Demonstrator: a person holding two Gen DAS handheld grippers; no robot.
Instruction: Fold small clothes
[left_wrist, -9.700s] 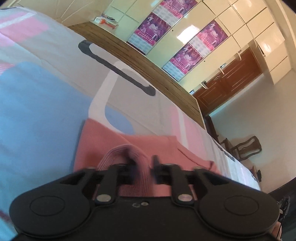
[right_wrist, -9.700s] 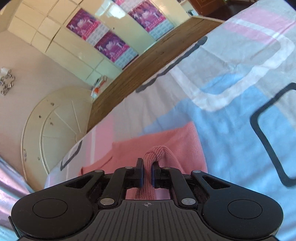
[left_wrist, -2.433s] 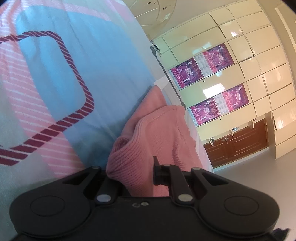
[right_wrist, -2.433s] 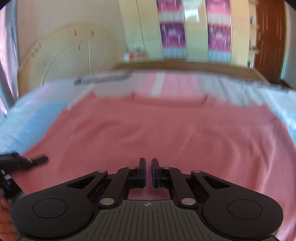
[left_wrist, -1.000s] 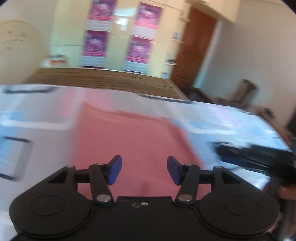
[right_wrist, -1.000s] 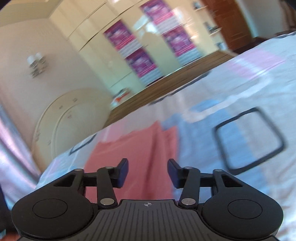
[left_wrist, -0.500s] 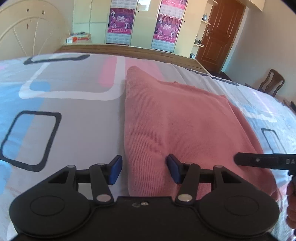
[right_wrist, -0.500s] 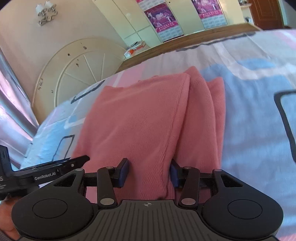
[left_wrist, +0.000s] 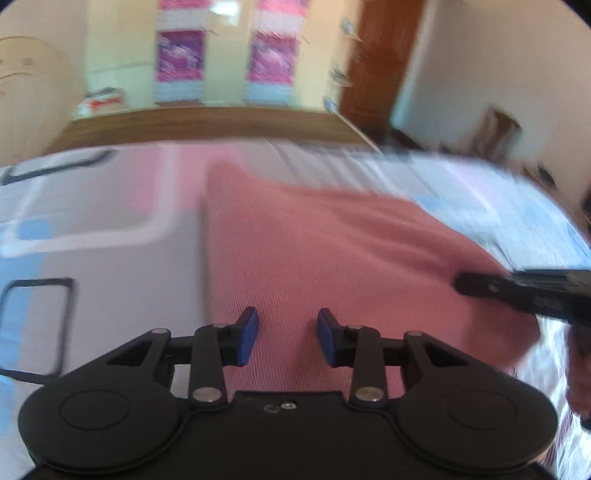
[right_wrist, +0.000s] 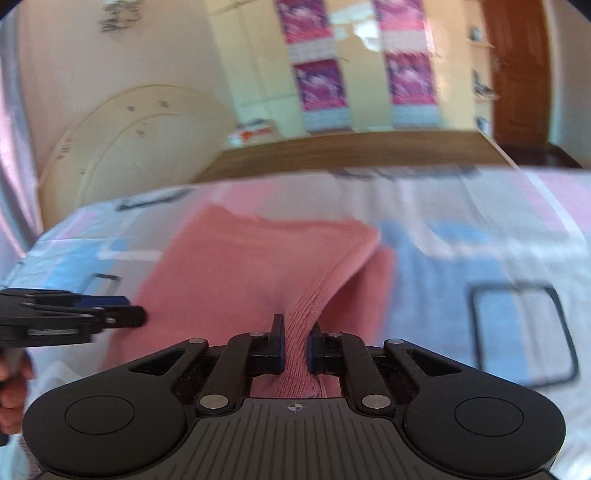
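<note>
Sweater (right_wrist: 240, 273), pink, lies part-folded on the bed (right_wrist: 461, 258). Right gripper (right_wrist: 295, 354) has just closed and pinches a ridge of its near edge. Left gripper (left_wrist: 286, 341), jaws narrowing but still apart, straddles the knit without pinching it. Advice: secure the left pinch first, then lift both corners level and together.

No text can be read with certainty. Pale lettering stands on the side of the right gripper (left_wrist: 524, 291) in the left wrist view, too blurred to make out. A pale label strip on the left gripper (right_wrist: 55, 321), seen from the right wrist, is likewise illegible, as is the print on the purple wall posters (right_wrist: 410, 74)
</note>
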